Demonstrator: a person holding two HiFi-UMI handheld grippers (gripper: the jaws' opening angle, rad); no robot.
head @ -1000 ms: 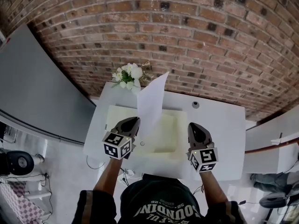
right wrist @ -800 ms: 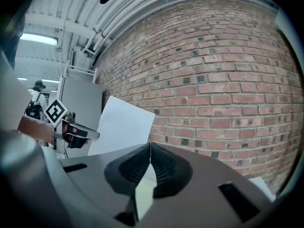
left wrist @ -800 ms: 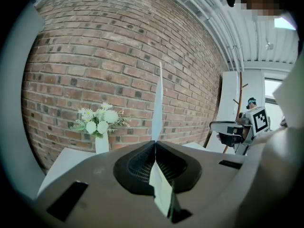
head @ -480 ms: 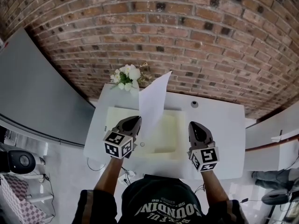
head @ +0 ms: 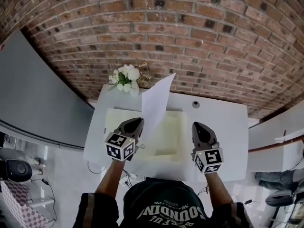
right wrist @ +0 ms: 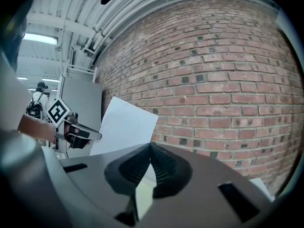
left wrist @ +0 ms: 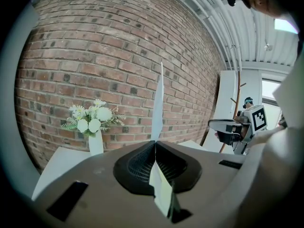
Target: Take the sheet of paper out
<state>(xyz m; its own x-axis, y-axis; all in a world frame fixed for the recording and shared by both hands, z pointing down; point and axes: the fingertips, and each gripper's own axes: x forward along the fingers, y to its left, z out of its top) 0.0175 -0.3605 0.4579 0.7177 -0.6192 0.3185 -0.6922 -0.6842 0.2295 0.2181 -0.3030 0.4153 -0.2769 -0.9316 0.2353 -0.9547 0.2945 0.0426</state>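
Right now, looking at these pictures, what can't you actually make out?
Head view: the left gripper hides the lower edge of the sheet of paper and the near left corner of the pale tray.
Head view: the small dark round thing on the table is too small to identify.

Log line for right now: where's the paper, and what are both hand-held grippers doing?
left hand-held gripper: shut on sheet of paper | paper: upright over pale tray | right hand-held gripper: shut, empty

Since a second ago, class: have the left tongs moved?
No. The left tongs stay over the tray's left side, shut on the sheet.
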